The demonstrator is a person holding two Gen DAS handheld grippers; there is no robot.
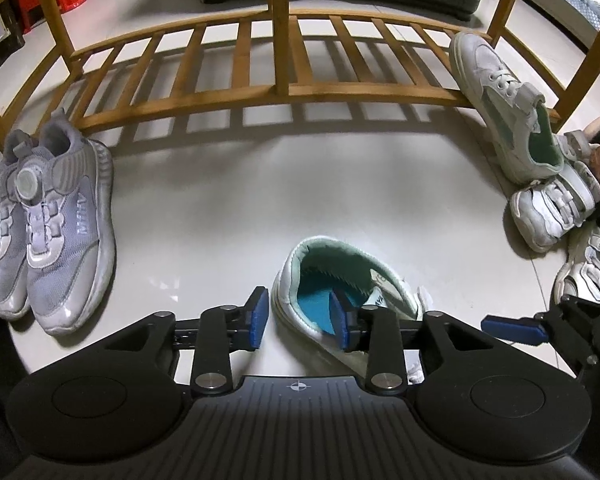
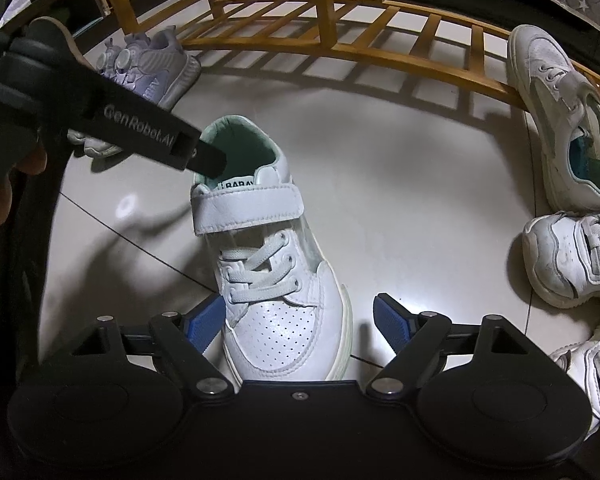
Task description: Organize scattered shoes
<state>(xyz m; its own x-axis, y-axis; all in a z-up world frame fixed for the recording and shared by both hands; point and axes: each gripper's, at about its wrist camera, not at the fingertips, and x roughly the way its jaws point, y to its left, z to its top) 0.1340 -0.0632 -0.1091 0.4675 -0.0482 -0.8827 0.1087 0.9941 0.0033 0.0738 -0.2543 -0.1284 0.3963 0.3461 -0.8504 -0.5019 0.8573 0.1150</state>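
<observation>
Two grey sneakers beside wooden rack, white shoes piled opposite

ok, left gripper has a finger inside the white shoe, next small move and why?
Probably lift the left gripper straight out of the collar: its jaws stand open, outer pad clear of the heel wall, and the white shoe sits flat on the floor. The right gripper, open astride the toe, isn't holding it either.
</observation>
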